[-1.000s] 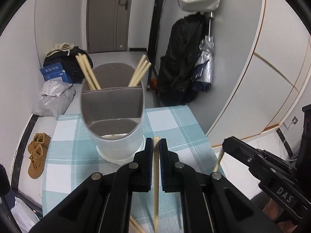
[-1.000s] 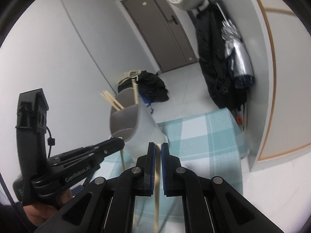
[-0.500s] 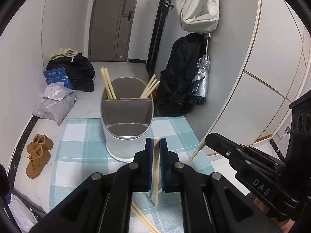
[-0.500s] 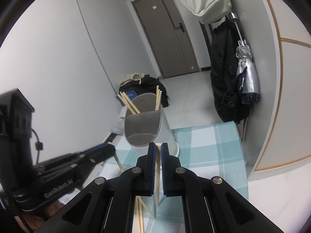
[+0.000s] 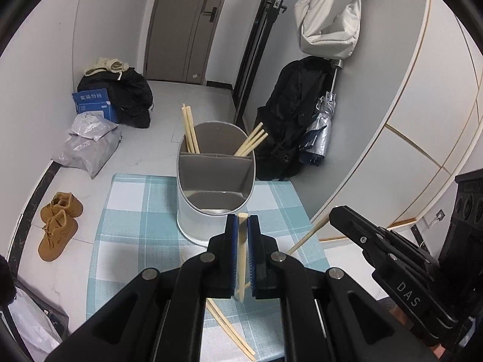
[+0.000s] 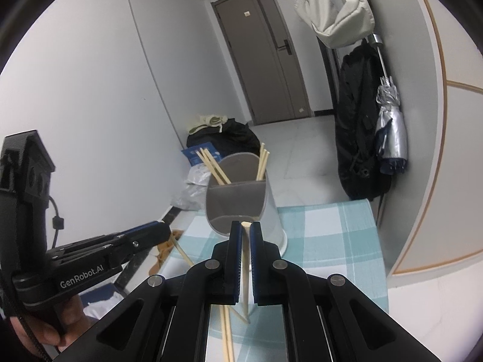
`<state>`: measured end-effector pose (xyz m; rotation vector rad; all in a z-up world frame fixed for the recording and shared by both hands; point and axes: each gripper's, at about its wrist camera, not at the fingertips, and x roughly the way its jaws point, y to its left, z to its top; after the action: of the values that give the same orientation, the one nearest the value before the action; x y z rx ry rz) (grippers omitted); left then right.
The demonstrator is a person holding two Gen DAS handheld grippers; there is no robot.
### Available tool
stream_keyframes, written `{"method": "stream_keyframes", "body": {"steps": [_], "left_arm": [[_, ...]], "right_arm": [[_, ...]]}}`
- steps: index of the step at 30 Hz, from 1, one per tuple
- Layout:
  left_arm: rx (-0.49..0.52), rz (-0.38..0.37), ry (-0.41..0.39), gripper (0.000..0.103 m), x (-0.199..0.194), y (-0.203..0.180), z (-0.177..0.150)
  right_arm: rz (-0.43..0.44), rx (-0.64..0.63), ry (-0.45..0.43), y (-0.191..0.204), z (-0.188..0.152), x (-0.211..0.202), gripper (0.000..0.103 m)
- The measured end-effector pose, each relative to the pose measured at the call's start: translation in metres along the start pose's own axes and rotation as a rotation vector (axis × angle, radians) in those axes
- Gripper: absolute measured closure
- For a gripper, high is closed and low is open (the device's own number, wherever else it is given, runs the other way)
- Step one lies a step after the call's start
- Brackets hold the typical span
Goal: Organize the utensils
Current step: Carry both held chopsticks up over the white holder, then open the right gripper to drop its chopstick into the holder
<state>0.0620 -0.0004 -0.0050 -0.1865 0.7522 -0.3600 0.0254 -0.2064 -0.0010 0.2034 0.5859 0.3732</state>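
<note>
Our left gripper (image 5: 242,235) and right gripper (image 6: 246,238) each clamp one light, stiff, slippery pale wooden chopstick (image 5: 241,253) near its top end, which should steady it.

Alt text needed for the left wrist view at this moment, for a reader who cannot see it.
The left gripper, jaws shut on a wooden chopstick, points at a white divided utensil holder standing on a teal checked tablecloth. More chopsticks stand in the holder's far compartments, loose chopsticks lie on the cloth, and the right gripper enters from the right.
</note>
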Motion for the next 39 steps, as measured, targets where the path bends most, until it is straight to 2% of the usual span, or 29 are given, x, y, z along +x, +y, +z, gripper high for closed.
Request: {"method": "stream_keyframes", "body": {"steps": [12, 26, 33, 39], "left_arm": [[0.022, 0.002, -0.027, 0.101, -0.018, -0.008, 0.043], [0.011, -0.019, -0.094, 0.101, -0.030, -0.007, 0.130], [0.025, -0.017, -0.129, 0.101, -0.021, -0.002, 0.172], [0.078, 0.024, -0.121, 0.101, -0.001, 0.006, 0.183]], "right_arm": [[0.053, -0.001, -0.049, 0.014, 0.042, -0.008, 0.098], [0.100, 0.018, -0.099, 0.008, 0.123, 0.010, 0.098], [0.098, 0.000, -0.149, 0.008, 0.174, 0.025, 0.098], [0.076, -0.037, -0.159, 0.004, 0.198, 0.049, 0.098]]}}
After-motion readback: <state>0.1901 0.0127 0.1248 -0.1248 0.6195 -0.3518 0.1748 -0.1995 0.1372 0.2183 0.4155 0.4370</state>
